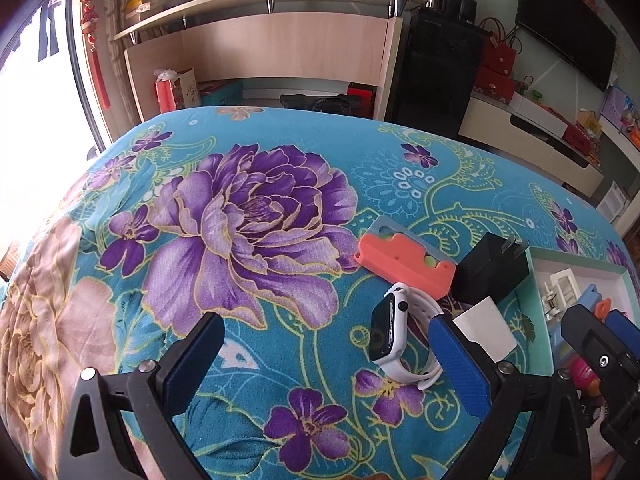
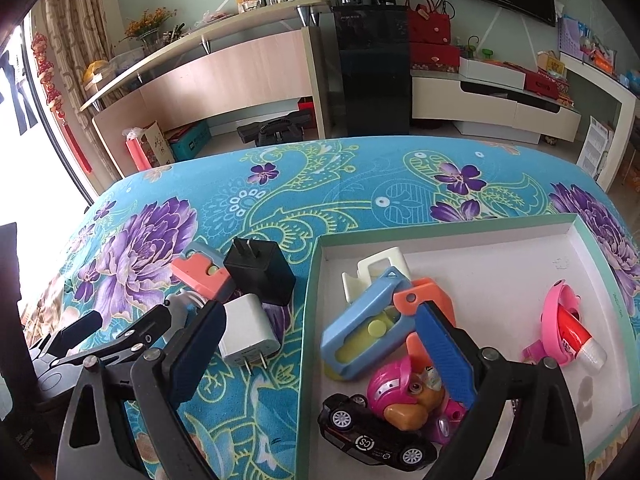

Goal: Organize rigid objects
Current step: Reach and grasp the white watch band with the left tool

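A white smartwatch (image 1: 394, 334) lies on the floral cloth, just inside my left gripper's right finger. My left gripper (image 1: 326, 364) is open and empty. A coral holder (image 1: 404, 262), a black charger (image 1: 490, 266) and a white charger (image 2: 246, 332) lie left of the tray. My right gripper (image 2: 320, 354) is open and empty, its right finger over the white tray (image 2: 500, 276). The tray holds a blue clip (image 2: 360, 320), an orange piece (image 2: 424, 298), a pink toy head (image 2: 394, 388), a black toy car (image 2: 372, 436) and a pink toy (image 2: 560, 328).
The blue floral cloth (image 1: 260, 208) covers the table. The left gripper's fingers (image 2: 86, 330) show at the left of the right wrist view. Beyond the table's far edge stand a wooden counter (image 1: 280, 46), a black cabinet (image 2: 374, 72) and a low white cabinet (image 2: 496, 110).
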